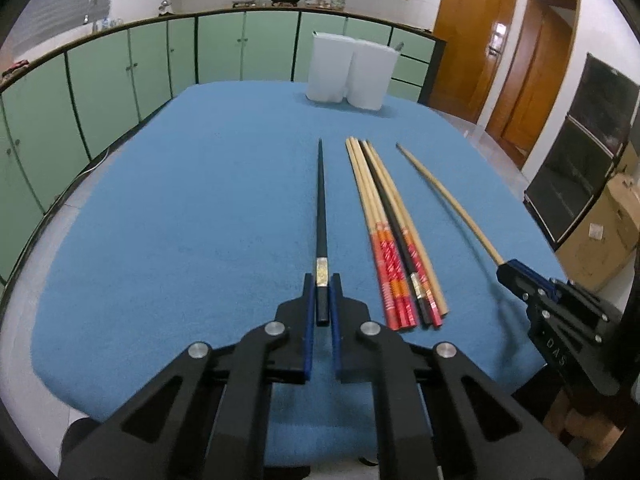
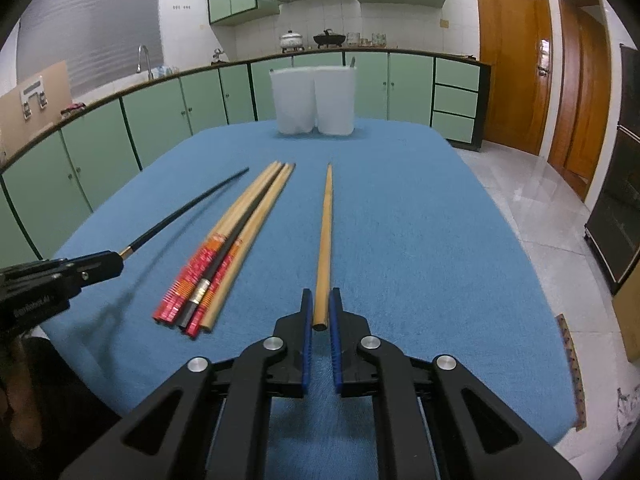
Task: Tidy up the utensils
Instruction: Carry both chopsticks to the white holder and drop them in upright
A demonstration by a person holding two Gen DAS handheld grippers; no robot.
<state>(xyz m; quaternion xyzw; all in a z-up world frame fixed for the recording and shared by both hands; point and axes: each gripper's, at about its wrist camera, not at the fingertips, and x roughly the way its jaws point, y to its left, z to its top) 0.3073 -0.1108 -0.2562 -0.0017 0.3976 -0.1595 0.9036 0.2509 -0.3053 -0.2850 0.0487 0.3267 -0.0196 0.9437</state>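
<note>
My left gripper [image 1: 322, 286] is shut on a black chopstick [image 1: 321, 208] with a silver band, held above the blue cloth; it also shows in the right wrist view [image 2: 180, 216]. My right gripper [image 2: 321, 300] is shut on a plain wooden chopstick [image 2: 325, 236], seen also in the left wrist view [image 1: 448, 200]. A pile of several chopsticks [image 1: 394, 232], wooden with red-orange handles and one black, lies on the cloth between the two grippers [image 2: 228, 248].
A white two-compartment holder [image 1: 352, 72] stands at the table's far edge [image 2: 314, 100]. The blue cloth [image 1: 180, 220] covers the table. Green cabinets run behind; wooden doors and a cardboard box [image 1: 600, 232] are to the right.
</note>
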